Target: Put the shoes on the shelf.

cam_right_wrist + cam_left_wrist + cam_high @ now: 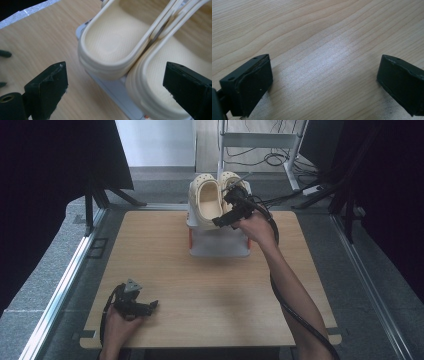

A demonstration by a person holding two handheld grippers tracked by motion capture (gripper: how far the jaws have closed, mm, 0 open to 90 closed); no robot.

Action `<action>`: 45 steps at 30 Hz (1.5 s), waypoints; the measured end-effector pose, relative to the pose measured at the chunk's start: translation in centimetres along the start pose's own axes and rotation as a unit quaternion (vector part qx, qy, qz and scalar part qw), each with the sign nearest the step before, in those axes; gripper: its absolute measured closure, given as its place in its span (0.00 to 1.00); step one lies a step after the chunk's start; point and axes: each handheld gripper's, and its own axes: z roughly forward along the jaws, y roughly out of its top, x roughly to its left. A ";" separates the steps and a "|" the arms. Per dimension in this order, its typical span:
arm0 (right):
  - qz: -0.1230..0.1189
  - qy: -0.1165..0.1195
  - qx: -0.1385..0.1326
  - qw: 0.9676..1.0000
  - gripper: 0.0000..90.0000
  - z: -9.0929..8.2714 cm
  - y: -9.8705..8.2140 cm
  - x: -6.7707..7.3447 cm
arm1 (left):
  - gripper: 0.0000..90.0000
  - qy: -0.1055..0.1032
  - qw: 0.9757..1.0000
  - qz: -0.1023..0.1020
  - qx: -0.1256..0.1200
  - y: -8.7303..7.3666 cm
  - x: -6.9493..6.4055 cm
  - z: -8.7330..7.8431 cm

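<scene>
Two cream clogs stand side by side on a white stand point(220, 245) at the far middle of the wooden table point(200, 285): the left clog point(207, 200) and the right clog point(231, 182). My right gripper point(218, 222) hovers just over their heels, open. In the right gripper view its jaws stand wide apart in front of the left clog's heel point(112, 42) and the right clog's heel point(160, 75), touching neither. My left gripper point(152, 306) rests near the table's front left corner, open, with bare wood between its jaws in the left gripper view point(324, 82).
Behind the table stand a white metal frame point(257, 140) and loose cables point(272, 157) on the floor. Dark curtains point(50, 170) hang at both sides. Aluminium rails point(65, 280) run along the table's left and right.
</scene>
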 end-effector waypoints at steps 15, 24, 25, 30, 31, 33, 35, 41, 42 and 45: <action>-0.008 0.034 -0.012 0.999 0.03 -1.4 -5.7 0.9 | 0.00 0.001 1.000 0.001 -0.001 0.0 0.0 0.0; -0.006 0.034 -0.026 0.999 0.03 -2.2 -9.3 0.8 | 0.00 0.002 1.000 0.001 -0.002 0.0 0.0 0.0; -0.004 0.036 -0.026 0.999 0.03 -2.4 -10.2 0.7 | 0.00 0.002 1.000 0.001 -0.002 0.0 0.0 0.0; -0.001 0.031 -0.029 0.999 0.03 -3.0 -11.7 0.4 | 0.00 0.002 1.000 0.001 -0.002 0.0 0.0 0.0; 0.000 0.032 -0.032 0.999 0.04 -3.3 -12.0 0.3 | 0.00 0.001 1.000 0.001 -0.001 0.0 0.0 0.0; 0.004 0.030 -0.035 0.999 0.04 -3.7 -12.7 0.2 | 0.00 0.001 1.000 0.001 -0.001 0.0 0.0 0.0; 0.004 0.029 -0.036 0.999 0.04 -4.1 -13.4 0.0 | 0.00 0.001 1.000 0.001 -0.001 0.0 0.0 0.0; 0.005 0.020 -0.032 0.999 0.04 -5.0 -15.5 -0.1 | 0.00 0.001 1.000 0.001 -0.001 0.0 0.0 0.0; 0.004 0.018 -0.032 0.999 0.04 -5.1 -15.8 -0.1 | 0.00 0.001 1.000 0.001 -0.001 0.0 0.0 0.0; 0.006 0.017 -0.034 0.999 0.04 -5.4 -16.8 -0.2 | 0.00 0.001 1.000 0.001 -0.001 0.0 0.0 0.0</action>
